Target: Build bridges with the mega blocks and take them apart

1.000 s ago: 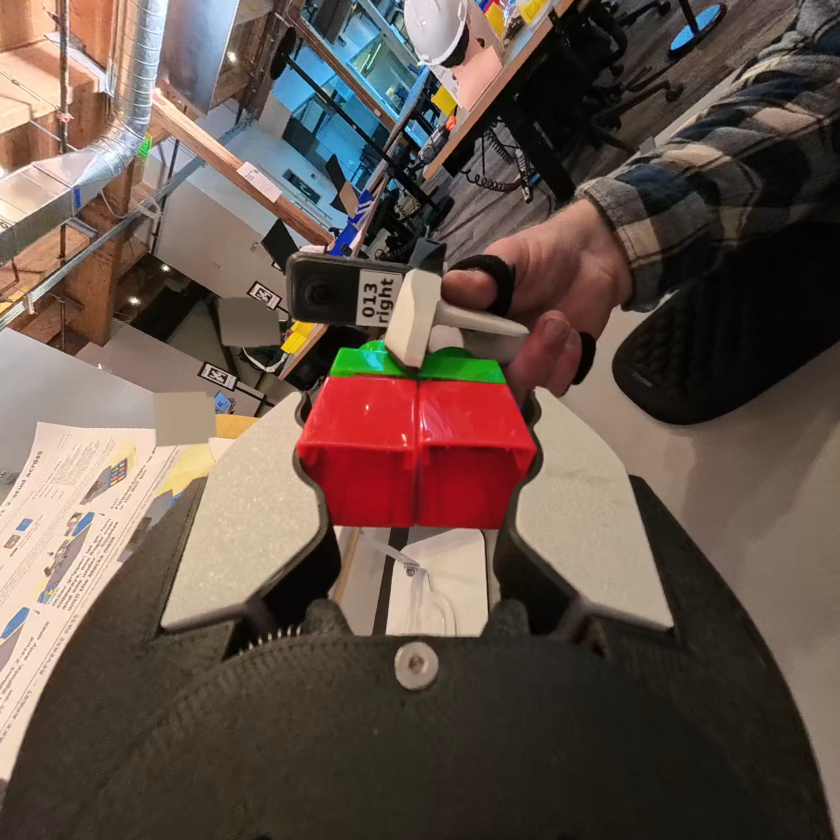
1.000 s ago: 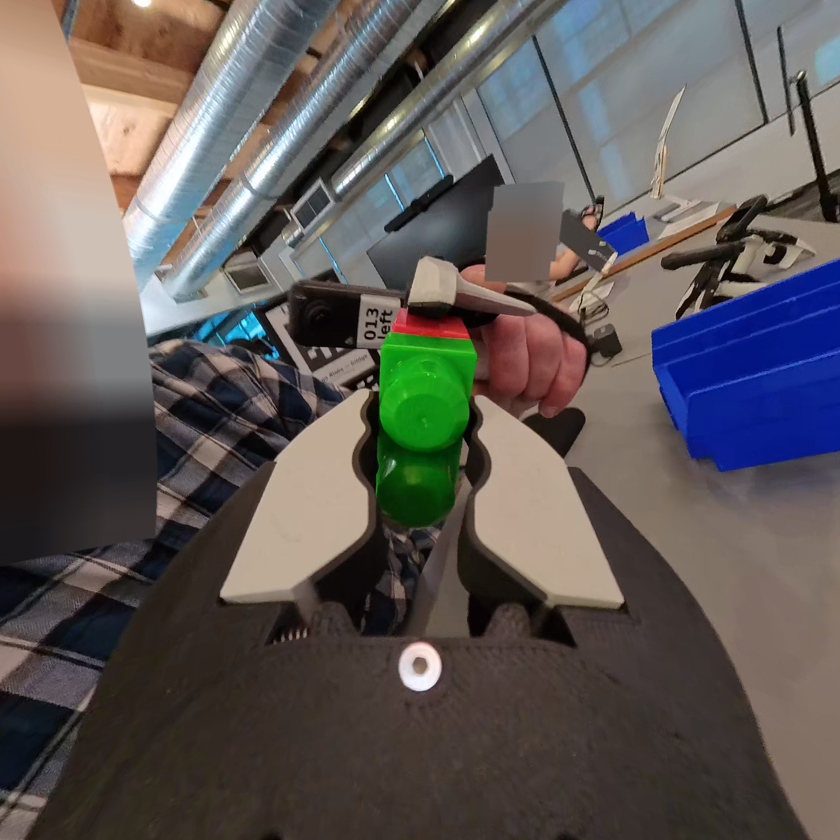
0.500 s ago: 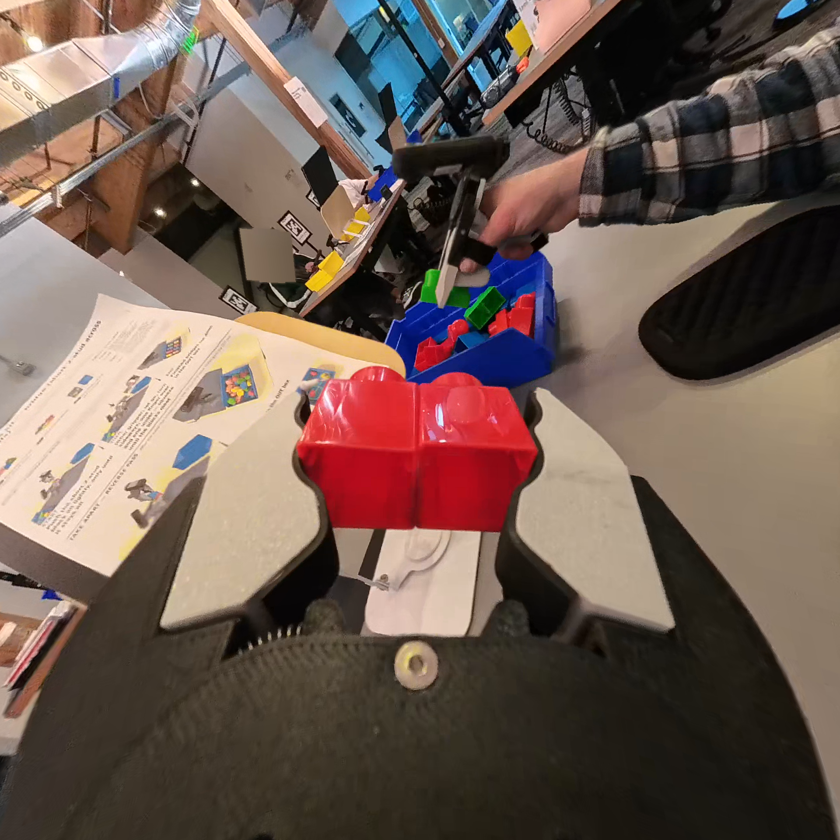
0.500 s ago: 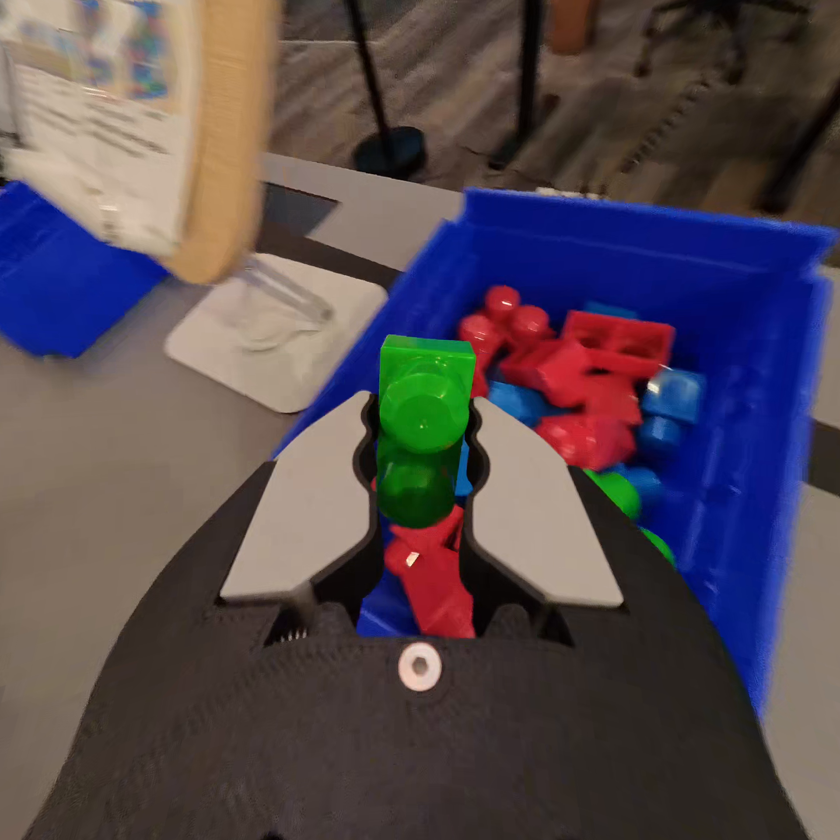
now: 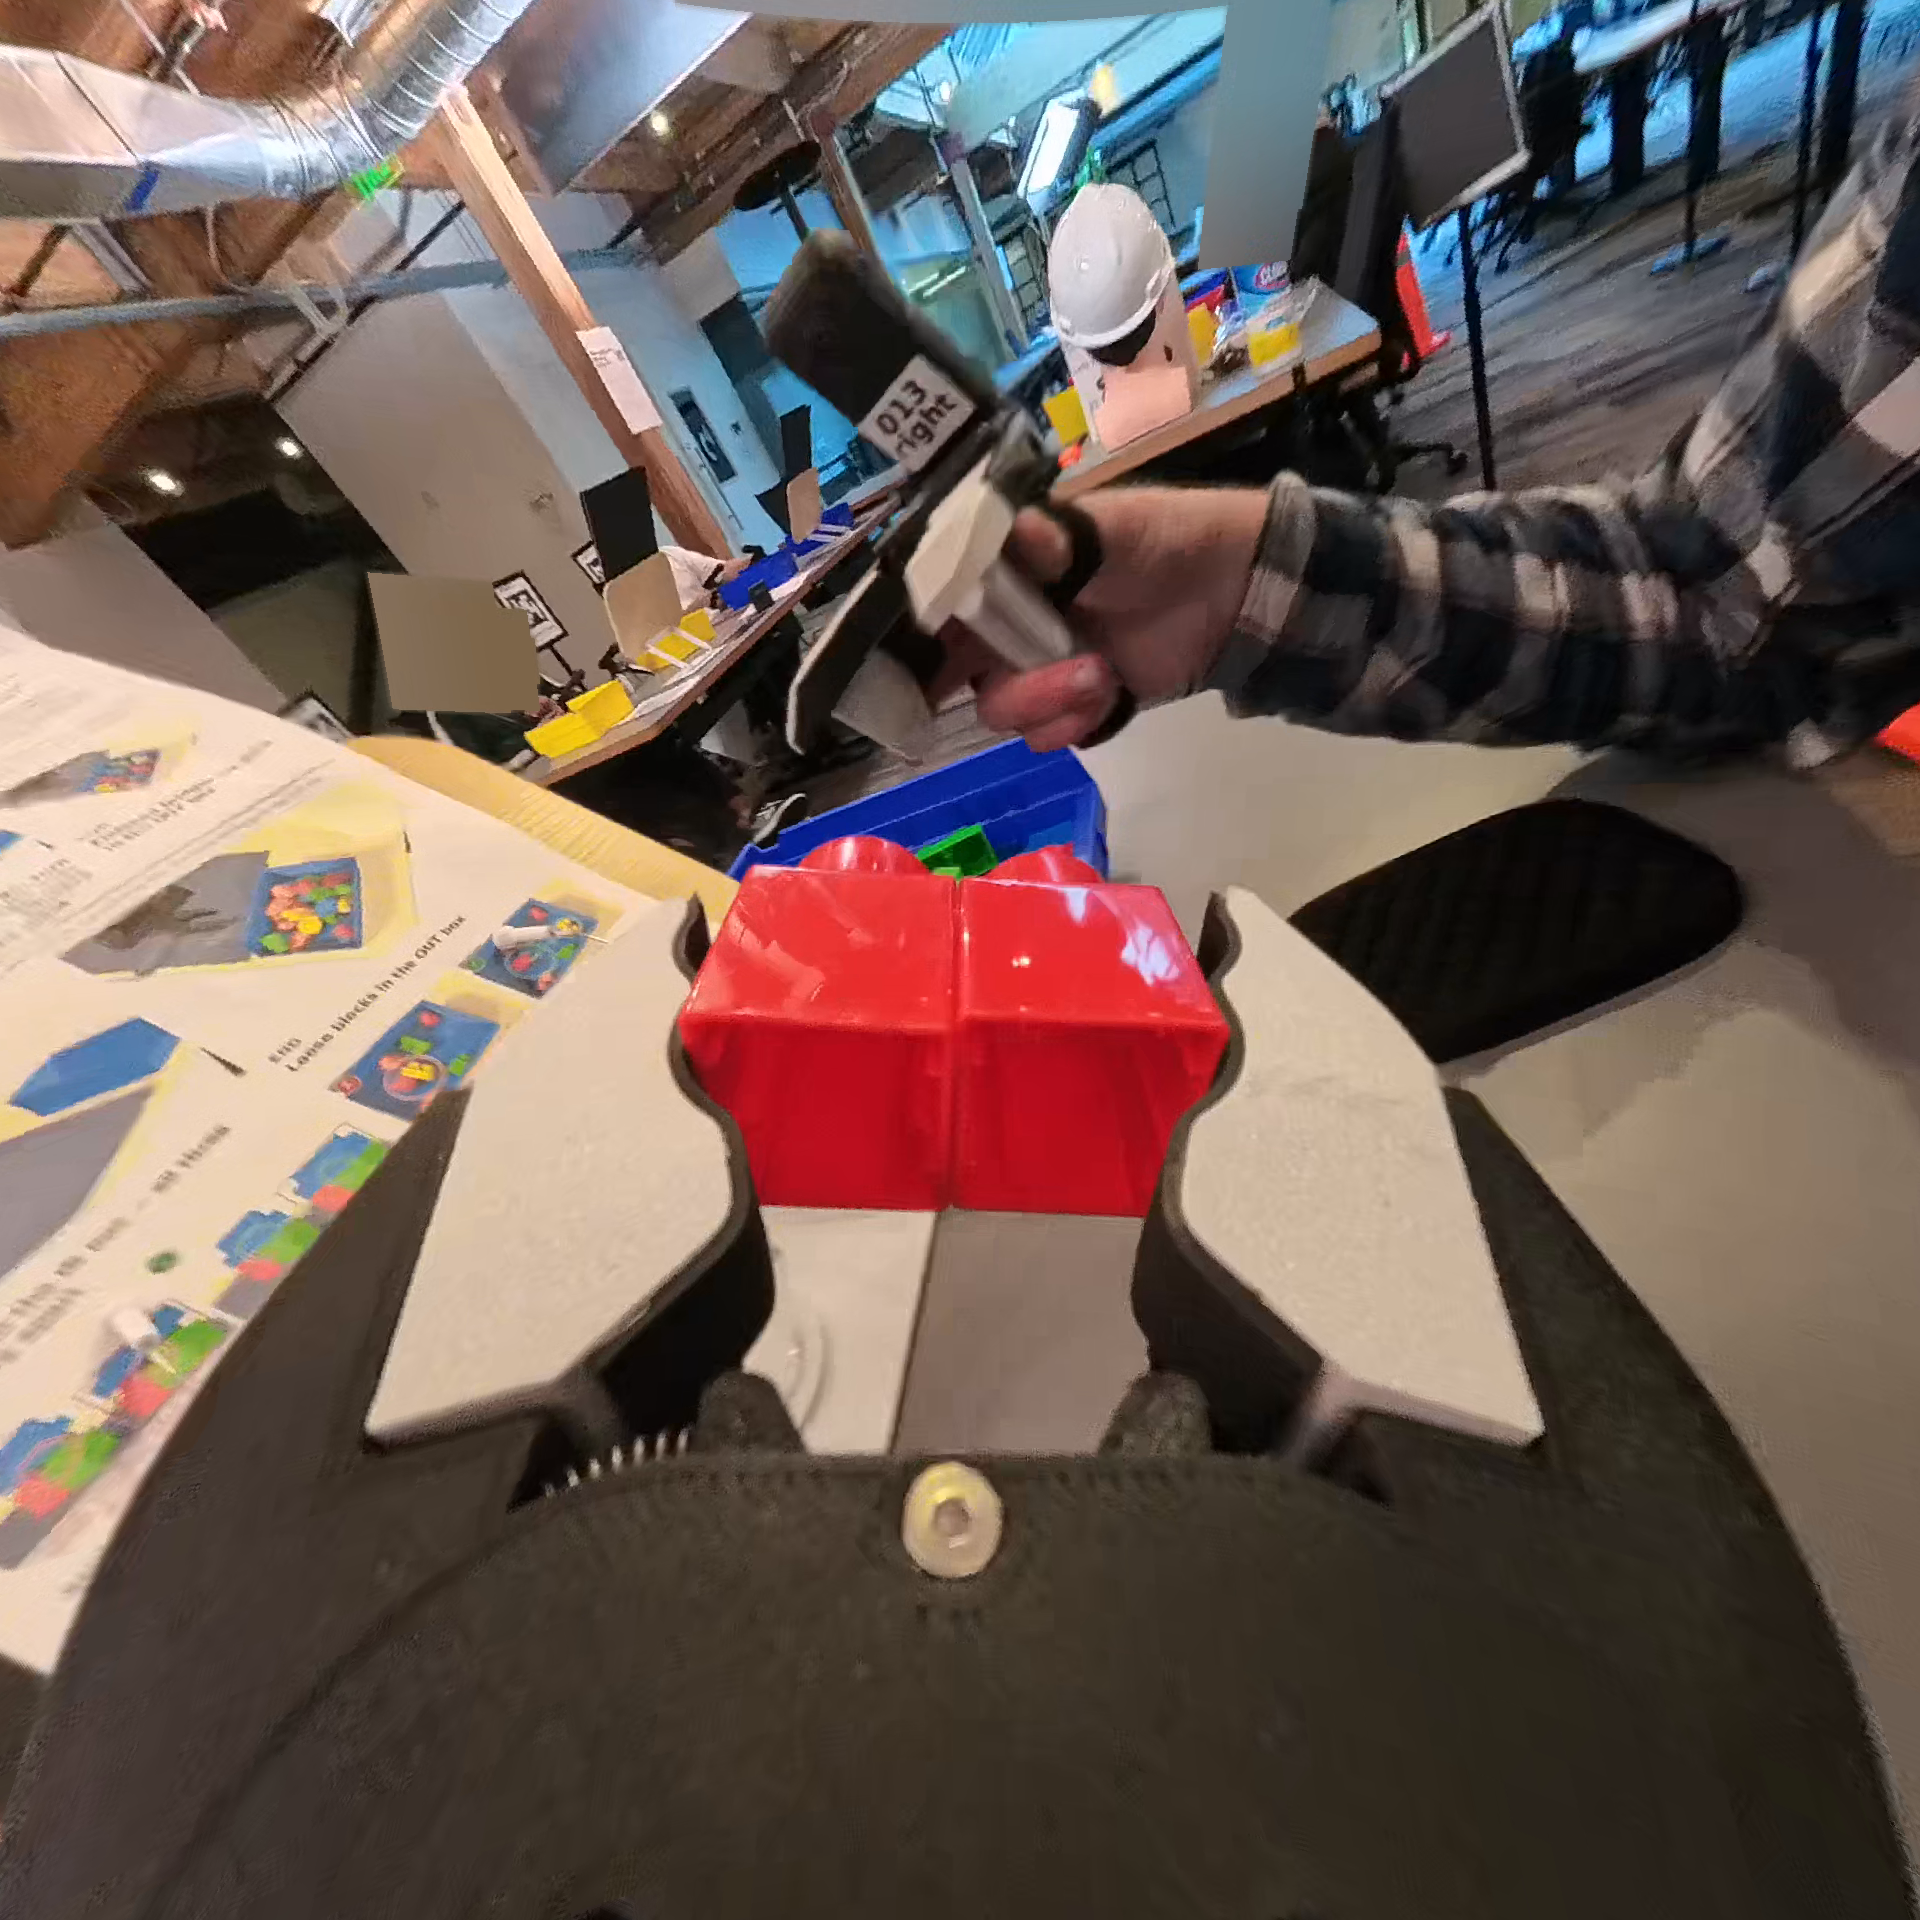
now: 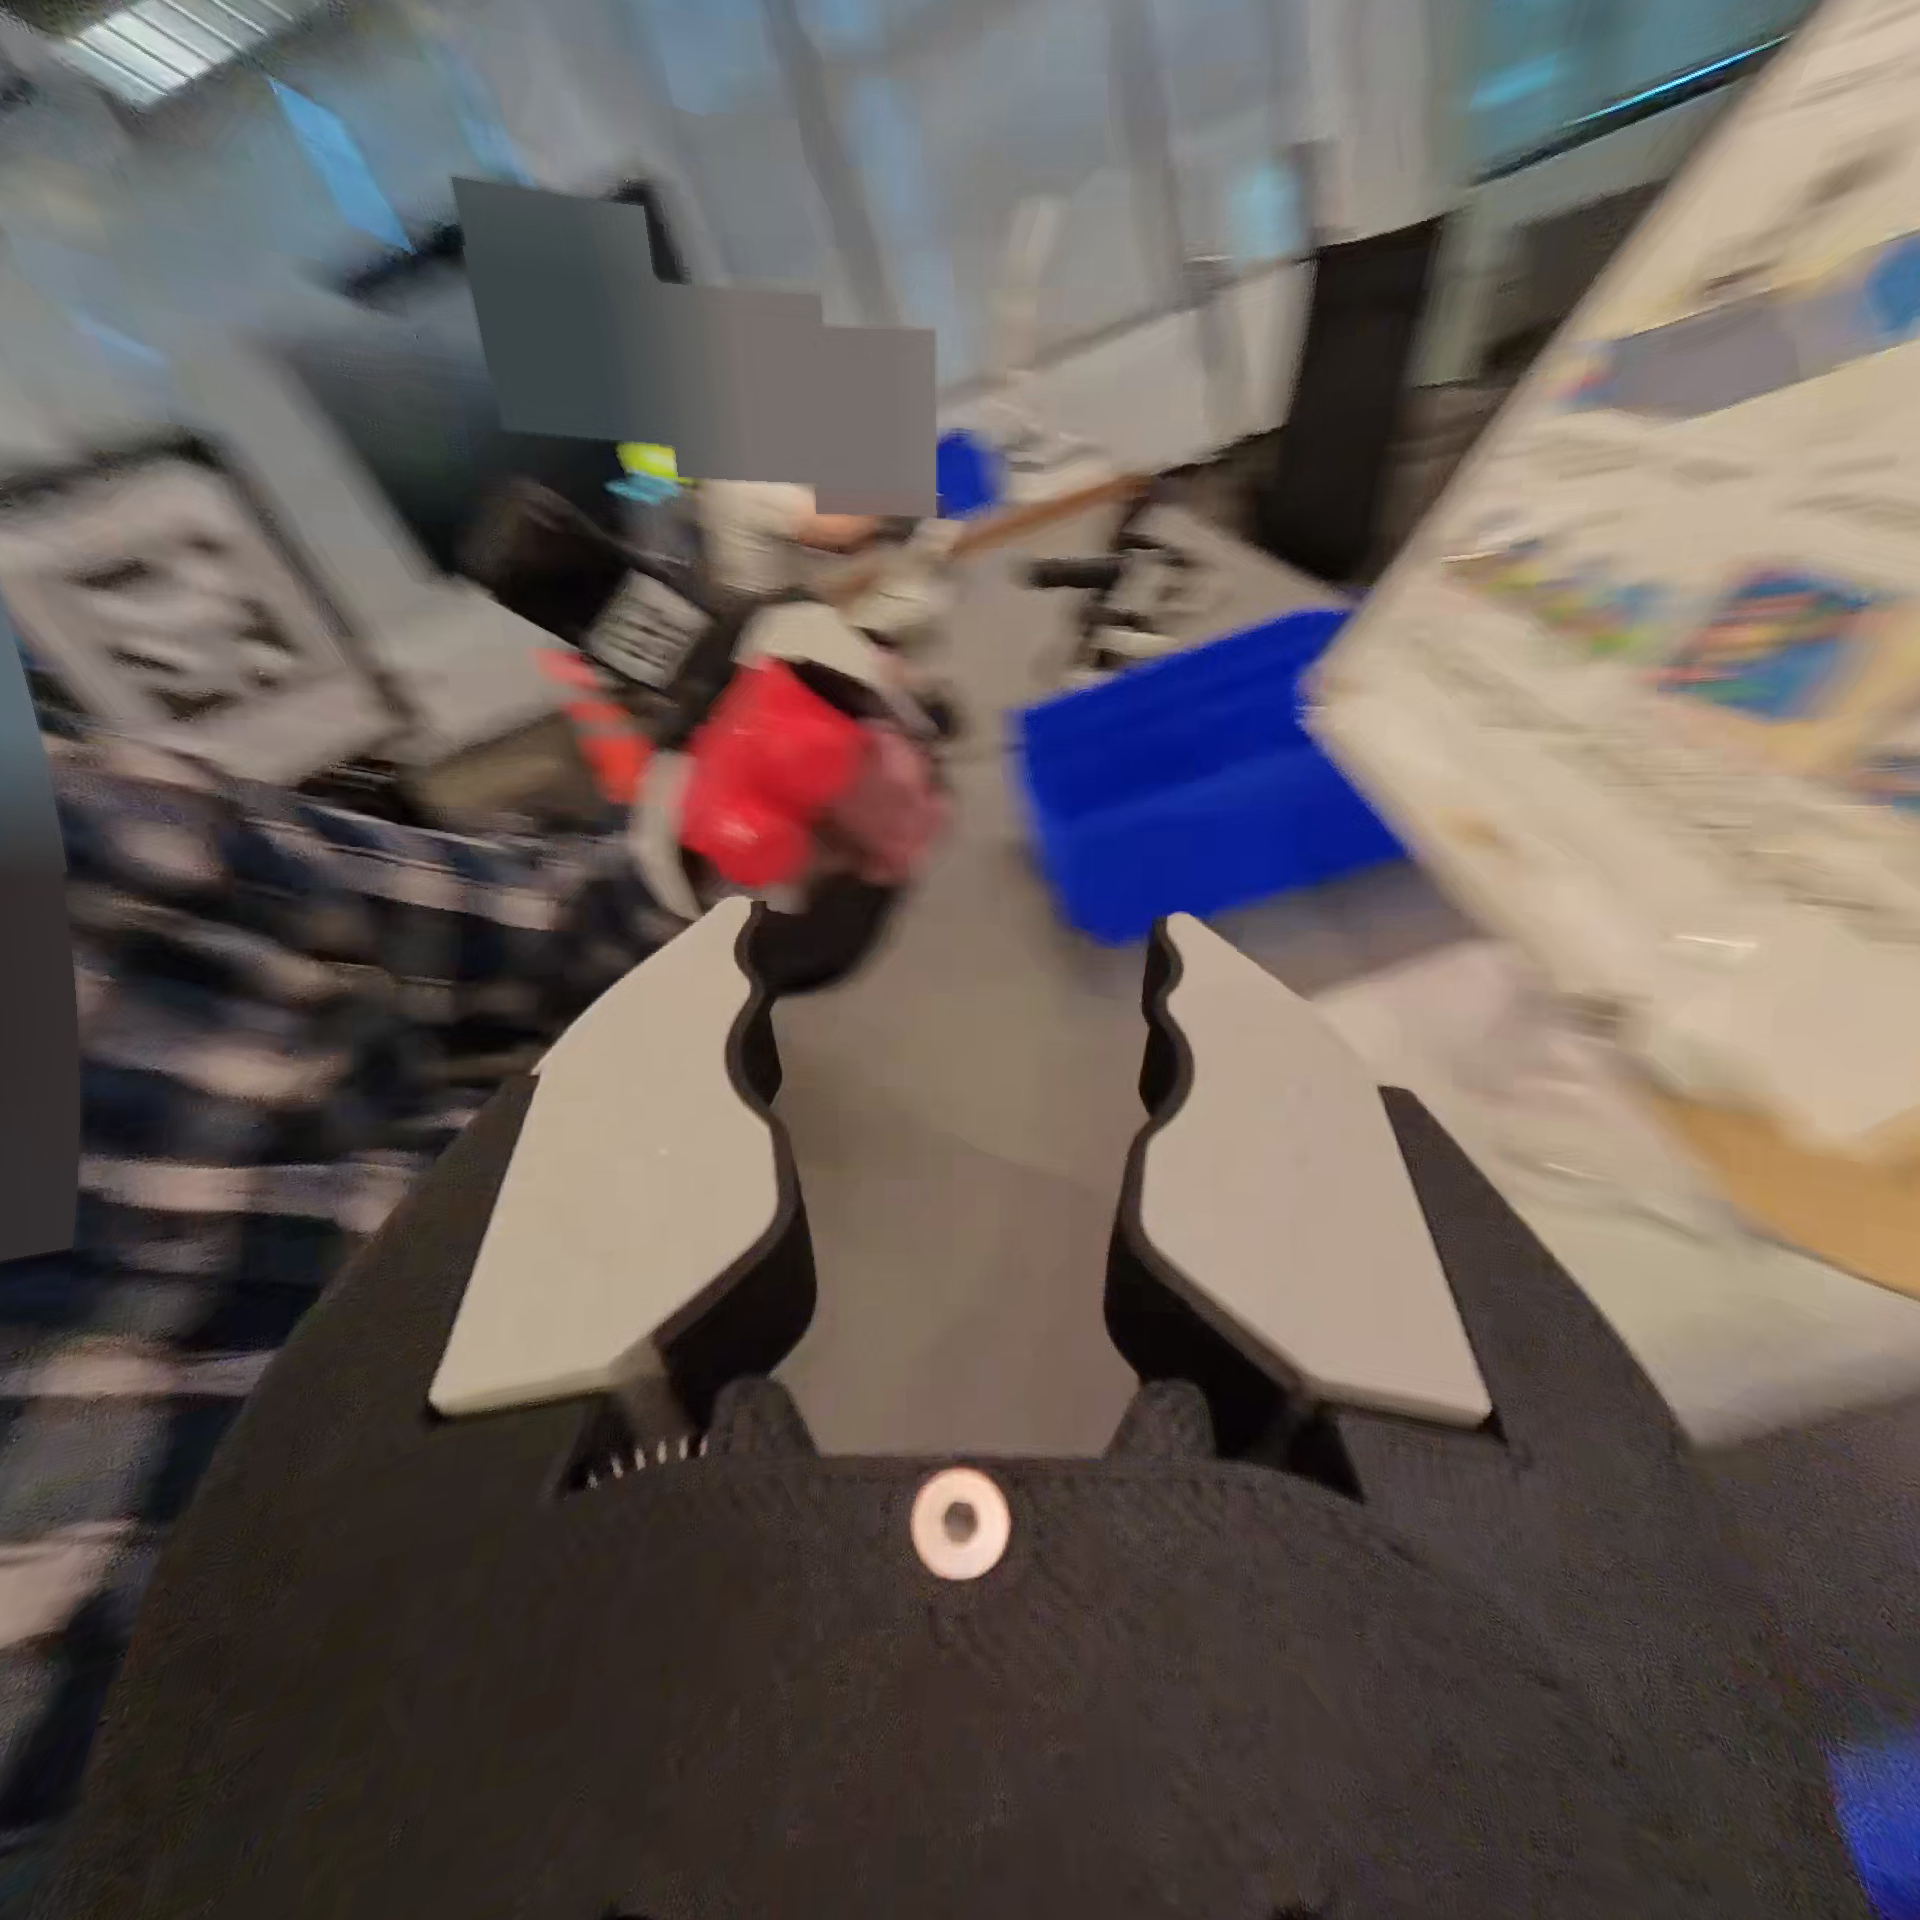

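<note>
My left gripper (image 5: 951, 997) is shut on a red block (image 5: 951, 1039), two studs wide, held above the grey table with its studs pointing away. It also shows, blurred, in the right wrist view (image 6: 769, 774). My right gripper (image 6: 951, 966) is open with nothing between its fingers; in the left wrist view it (image 5: 862, 686) is held in a hand above the blue bin (image 5: 966, 805). A green block (image 5: 958, 850) lies in that bin behind the red block.
An instruction sheet on a board (image 5: 208, 987) stands at the left. A black mesh pad (image 5: 1517, 914) lies on the table at the right. A blue bin (image 6: 1195, 790) shows ahead in the blurred right wrist view. A plaid sleeve (image 5: 1558, 613) reaches in from the right. My right fingertips sit around 12 cm from my left ones.
My right gripper pulled the green block off the red one, carried it over the blue bin, opened and let it go, then swung away. My left gripper kept its hold on the red block.
</note>
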A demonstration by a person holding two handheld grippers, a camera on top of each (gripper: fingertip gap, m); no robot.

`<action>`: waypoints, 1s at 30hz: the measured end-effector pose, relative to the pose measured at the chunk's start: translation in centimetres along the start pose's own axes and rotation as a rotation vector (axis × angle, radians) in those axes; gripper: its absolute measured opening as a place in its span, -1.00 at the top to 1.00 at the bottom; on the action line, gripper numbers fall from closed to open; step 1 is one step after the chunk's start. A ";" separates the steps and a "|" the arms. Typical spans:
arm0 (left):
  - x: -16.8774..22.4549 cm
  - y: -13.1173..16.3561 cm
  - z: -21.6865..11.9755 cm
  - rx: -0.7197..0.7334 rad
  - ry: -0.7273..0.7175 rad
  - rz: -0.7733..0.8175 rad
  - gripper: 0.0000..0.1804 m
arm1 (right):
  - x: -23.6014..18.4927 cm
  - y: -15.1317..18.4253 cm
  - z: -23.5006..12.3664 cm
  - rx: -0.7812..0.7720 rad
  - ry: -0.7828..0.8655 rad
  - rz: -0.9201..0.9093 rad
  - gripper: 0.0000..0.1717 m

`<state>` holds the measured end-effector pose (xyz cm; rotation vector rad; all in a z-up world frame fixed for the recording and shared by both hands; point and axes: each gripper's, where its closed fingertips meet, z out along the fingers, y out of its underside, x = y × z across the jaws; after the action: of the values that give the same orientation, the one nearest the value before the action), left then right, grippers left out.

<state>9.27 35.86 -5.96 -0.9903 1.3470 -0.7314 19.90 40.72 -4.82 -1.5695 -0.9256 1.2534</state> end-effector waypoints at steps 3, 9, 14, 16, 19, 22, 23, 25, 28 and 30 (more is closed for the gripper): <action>1.0 -0.3 0.5 -0.055 0.002 0.149 0.03 | -3.8 0.8 3.5 0.011 -0.303 0.202 0.16; 2.5 -1.0 1.3 -0.118 0.094 0.291 0.03 | -8.0 4.5 9.2 -0.168 -0.580 0.311 0.11; 3.3 -0.7 1.7 -0.172 0.162 0.345 0.03 | -10.4 5.1 11.4 -0.287 -0.689 0.290 0.15; 3.5 -0.4 1.9 -0.195 0.169 0.374 0.03 | -11.2 5.3 11.9 -0.327 -0.715 0.279 0.18; 3.3 -0.2 1.9 -0.211 0.164 0.381 0.03 | -11.8 4.9 11.9 -0.326 -0.755 0.256 0.47; 3.0 -0.1 1.8 -0.220 0.153 0.399 0.03 | -11.5 4.9 12.2 -0.309 -0.738 0.228 0.50; 2.9 0.0 1.8 -0.225 0.151 0.402 0.03 | -11.3 4.9 12.3 -0.300 -0.732 0.225 0.51; 2.8 0.0 1.8 -0.220 0.147 0.405 0.03 | -11.1 4.9 12.4 -0.281 -0.724 0.200 0.52; 2.8 0.0 1.8 -0.223 0.150 0.419 0.03 | -11.1 4.8 12.4 -0.257 -0.712 0.182 0.52; 2.7 -0.1 1.8 -0.228 0.146 0.440 0.02 | -11.1 4.7 12.4 -0.236 -0.702 0.163 0.52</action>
<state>11.39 33.68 -7.18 -0.7842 1.7315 -0.3258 5.59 31.28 -6.87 -1.4082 -1.4431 1.9283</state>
